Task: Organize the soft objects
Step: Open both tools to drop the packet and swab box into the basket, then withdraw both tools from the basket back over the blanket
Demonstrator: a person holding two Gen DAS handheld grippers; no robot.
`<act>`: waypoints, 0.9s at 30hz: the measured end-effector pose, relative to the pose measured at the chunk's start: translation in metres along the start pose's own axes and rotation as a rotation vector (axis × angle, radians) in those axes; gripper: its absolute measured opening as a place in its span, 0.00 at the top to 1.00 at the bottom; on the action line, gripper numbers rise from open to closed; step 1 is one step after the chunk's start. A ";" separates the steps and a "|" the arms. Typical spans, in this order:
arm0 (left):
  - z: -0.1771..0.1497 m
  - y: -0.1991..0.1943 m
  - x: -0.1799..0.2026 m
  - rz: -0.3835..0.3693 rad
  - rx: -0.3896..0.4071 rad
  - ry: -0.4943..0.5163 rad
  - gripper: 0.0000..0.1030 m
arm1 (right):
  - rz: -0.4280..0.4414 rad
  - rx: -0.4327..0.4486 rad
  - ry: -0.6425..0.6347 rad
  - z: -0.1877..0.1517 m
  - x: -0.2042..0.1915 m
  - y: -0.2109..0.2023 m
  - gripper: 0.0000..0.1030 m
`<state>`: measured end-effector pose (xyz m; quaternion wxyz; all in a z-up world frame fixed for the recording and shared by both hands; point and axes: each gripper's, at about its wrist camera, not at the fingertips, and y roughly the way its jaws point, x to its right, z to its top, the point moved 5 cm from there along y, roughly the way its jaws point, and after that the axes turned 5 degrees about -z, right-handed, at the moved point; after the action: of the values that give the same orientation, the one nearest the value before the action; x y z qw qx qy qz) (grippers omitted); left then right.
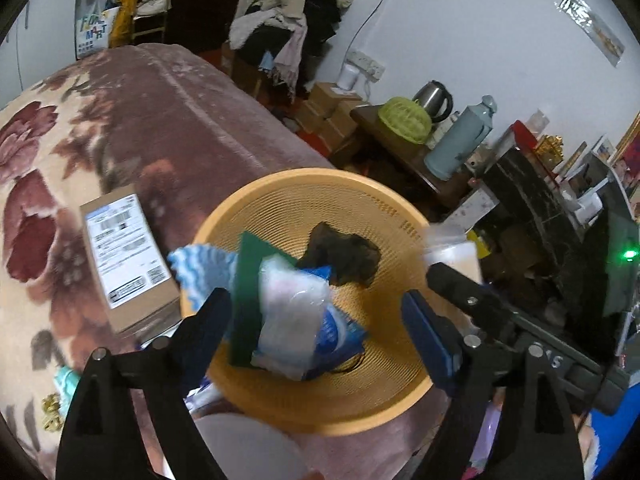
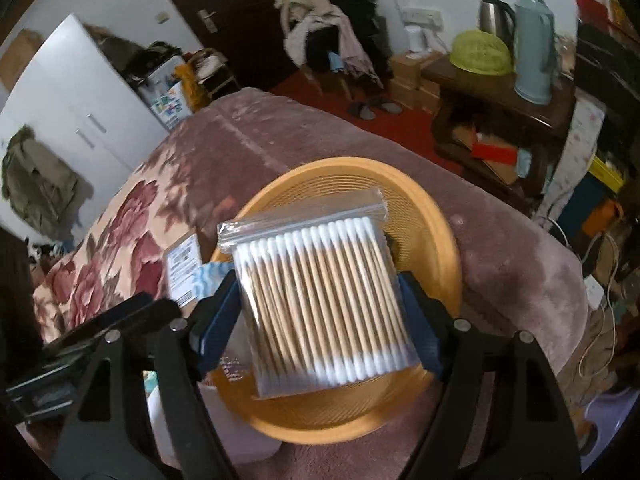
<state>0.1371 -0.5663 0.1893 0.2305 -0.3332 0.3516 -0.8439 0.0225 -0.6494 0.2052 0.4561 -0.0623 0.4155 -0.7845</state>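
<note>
Over the round orange plastic basket (image 1: 320,412) on the bed, the left claw (image 1: 316,320) gapes, its clear wipes packet (image 1: 292,320) dropped inside at six o'clock. Rightward, the right claw (image 2: 316,320) pinches the clear cotton-swab bag (image 2: 320,300); lower before releasing.

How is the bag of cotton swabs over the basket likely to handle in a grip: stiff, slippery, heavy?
The bag of swabs probably stays fairly flat, since the sticks are packed side by side. Its glossy plastic looks slippery, so it may slide between the right gripper pads pressing its sides. It is likely light; dropped, it should land harmlessly in the basket.
</note>
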 end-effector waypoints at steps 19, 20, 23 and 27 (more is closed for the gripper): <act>-0.029 -0.046 -0.041 0.182 0.031 -0.021 0.01 | -0.033 -0.040 -0.105 -0.033 -0.018 -0.015 0.00; -0.032 -0.049 -0.043 0.183 0.030 -0.024 0.01 | -0.035 -0.041 -0.111 -0.035 -0.019 -0.017 0.00; -0.040 -0.055 -0.048 0.186 0.025 -0.035 0.01 | -0.038 -0.041 -0.122 -0.039 -0.023 -0.022 0.00; -0.049 -0.065 -0.056 0.193 0.025 -0.052 0.01 | -0.045 -0.039 -0.134 -0.043 -0.031 -0.026 0.00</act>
<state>0.1291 -0.4681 0.1891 0.3238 -0.3166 0.3655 -0.8132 0.0020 -0.5939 0.2044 0.4639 -0.1328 0.3979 -0.7803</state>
